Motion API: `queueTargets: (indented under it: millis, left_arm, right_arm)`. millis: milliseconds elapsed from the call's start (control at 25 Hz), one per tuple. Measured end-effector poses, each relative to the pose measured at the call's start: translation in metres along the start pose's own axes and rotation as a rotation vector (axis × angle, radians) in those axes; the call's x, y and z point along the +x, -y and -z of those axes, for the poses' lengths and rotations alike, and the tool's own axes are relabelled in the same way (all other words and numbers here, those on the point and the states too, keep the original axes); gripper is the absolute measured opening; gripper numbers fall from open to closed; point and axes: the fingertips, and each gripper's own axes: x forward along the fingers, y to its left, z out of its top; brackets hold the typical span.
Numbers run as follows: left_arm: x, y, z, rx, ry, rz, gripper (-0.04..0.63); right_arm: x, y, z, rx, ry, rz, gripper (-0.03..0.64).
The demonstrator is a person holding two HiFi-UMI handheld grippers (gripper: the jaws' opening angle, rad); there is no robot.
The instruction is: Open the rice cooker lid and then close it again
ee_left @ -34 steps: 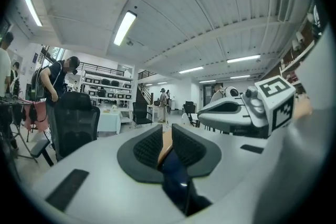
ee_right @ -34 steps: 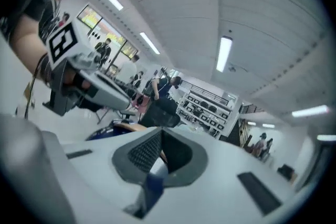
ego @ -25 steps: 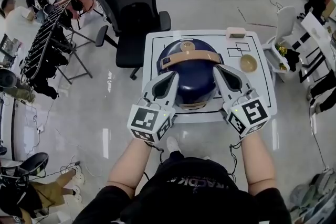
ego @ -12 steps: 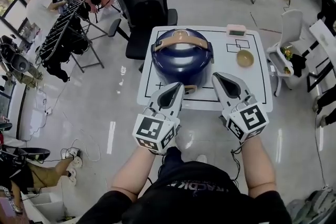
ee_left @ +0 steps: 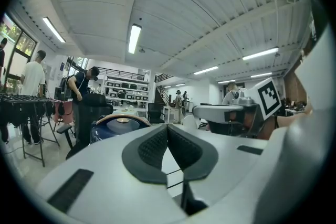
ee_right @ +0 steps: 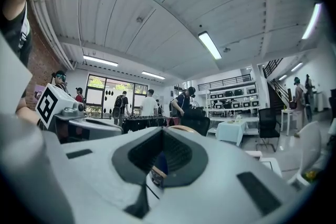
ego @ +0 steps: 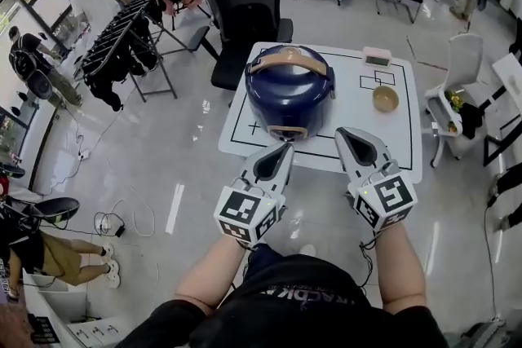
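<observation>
Rice cooker: the dark blue, round rice cooker (ego: 289, 98) stands on the left half of the counter, with its front towards the person.
Lid: the domed blue lid (ego: 290, 76) lies shut on the body. A tan handle band (ego: 289, 56) arches across its top.
Counter: a white square counter (ego: 400, 144) marked with black lines. It also carries a small tan bowl (ego: 385, 99) and a flat pinkish box (ego: 377, 56), both to the right of the cooker.
Left hand-held gripper: the grey left hand-held gripper (ego: 285, 147) points level, away from the person. Its tip is over the counter's near edge, just in front of the cooker and clear of it. In its own view (ee_left: 167, 127) the dark ribbed pads meet, with nothing between them, and the cooker (ee_left: 118, 125) sits ahead and to the left.
Right hand-held gripper: the grey right hand-held gripper (ego: 342, 132) also points level, over the counter to the right of the cooker's front and well clear of the bowl. In its own view (ee_right: 161, 132) the pads are pressed together and empty. Only a sliver of the blue cooker (ee_right: 161, 163) shows beyond them.
Arms: two bare forearms (ego: 215, 265) reach forward from the person's black top. They are roughly parallel, and each marker cube sits nearest the body.
Surroundings: a black office chair (ego: 247, 0) stands behind the counter on a glossy floor.
</observation>
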Motion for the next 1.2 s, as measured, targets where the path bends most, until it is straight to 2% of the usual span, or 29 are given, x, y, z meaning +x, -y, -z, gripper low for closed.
queueTargets:
  millis: [600, 1200]
  left_arm:
    - [-0.014, 0.0, -0.004, 0.015, 0.012, -0.02, 0.003]
    - [-0.017, -0.001, -0.007, 0.015, 0.012, -0.005, 0.003]
  right_arm:
    - [0.0, -0.019, 0.003, 0.006, -0.001, -0.033, 0.001]
    - [-0.001, -0.025, -0.001, 0.003, -0.001, -0.022, 0.0]
